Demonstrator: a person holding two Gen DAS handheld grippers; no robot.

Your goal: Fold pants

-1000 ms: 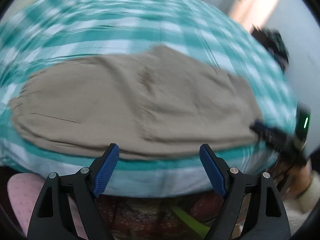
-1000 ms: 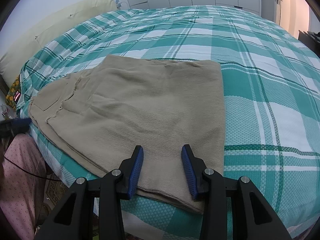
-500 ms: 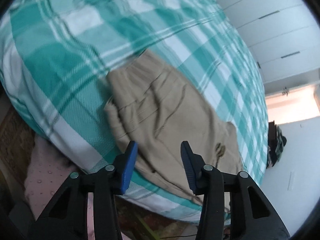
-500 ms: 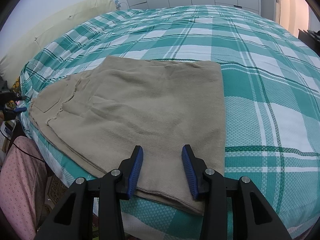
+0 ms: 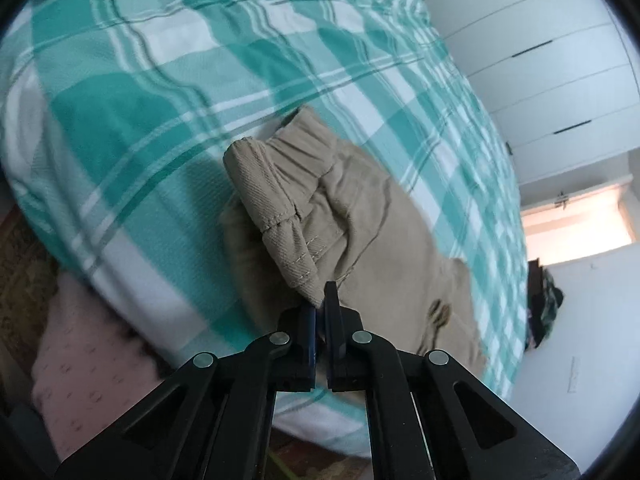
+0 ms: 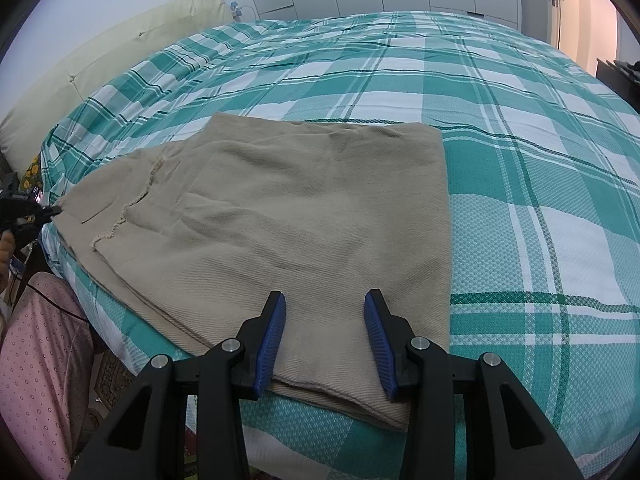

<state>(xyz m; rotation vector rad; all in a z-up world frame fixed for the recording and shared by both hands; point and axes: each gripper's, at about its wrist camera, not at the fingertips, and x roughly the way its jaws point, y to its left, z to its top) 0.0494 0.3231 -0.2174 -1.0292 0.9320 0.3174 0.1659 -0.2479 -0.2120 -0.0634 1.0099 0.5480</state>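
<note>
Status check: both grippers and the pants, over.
Left gripper just closed, pinching waistband corner of khaki pants. Right gripper open at the folded end, pads astride, not clamped. Pants half-folded on plaid bedspread. Nothing in the way.

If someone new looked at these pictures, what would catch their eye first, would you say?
Probably the beige pants, lying folded near the edge of the green-checked bed cover. Next, the left gripper, shut on the waistband corner and lifting it, while the right gripper hangs open over the other end.
</note>
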